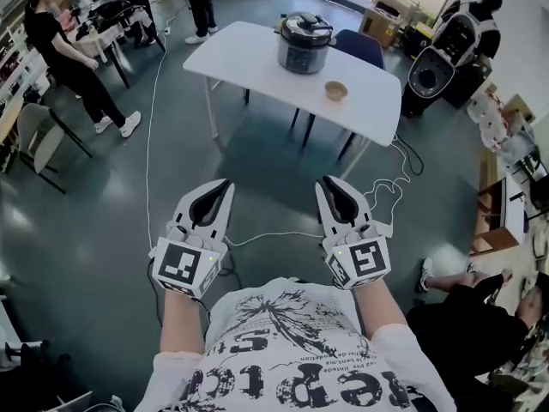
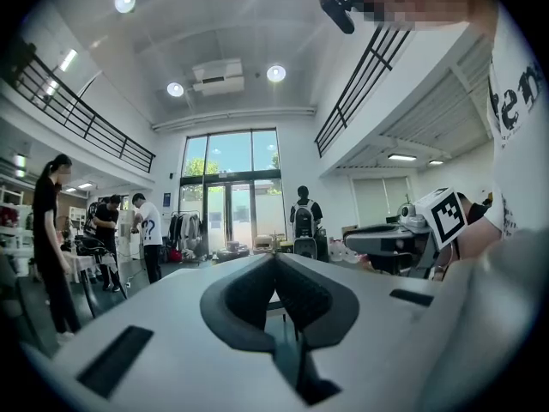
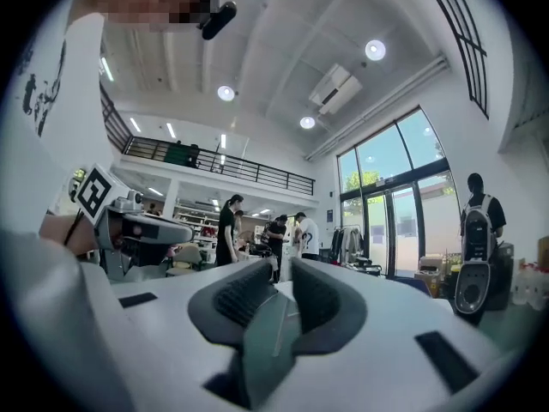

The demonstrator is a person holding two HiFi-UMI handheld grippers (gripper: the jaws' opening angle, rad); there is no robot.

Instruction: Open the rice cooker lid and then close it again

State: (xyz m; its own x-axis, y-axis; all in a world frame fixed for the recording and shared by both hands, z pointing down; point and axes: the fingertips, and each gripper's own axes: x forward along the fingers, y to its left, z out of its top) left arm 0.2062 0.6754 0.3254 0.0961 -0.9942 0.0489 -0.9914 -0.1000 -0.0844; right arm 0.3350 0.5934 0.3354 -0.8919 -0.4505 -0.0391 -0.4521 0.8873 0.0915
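my white two-jaw left gripper [image 1: 226, 184] had its jaws pressed together on nothing; well ahead, the round silver-and-black rice cooker [image 1: 304, 43] sat with its lid down on the white rectangular table [image 1: 249, 58]; my white right gripper [image 1: 325, 181] was likewise closed and empty
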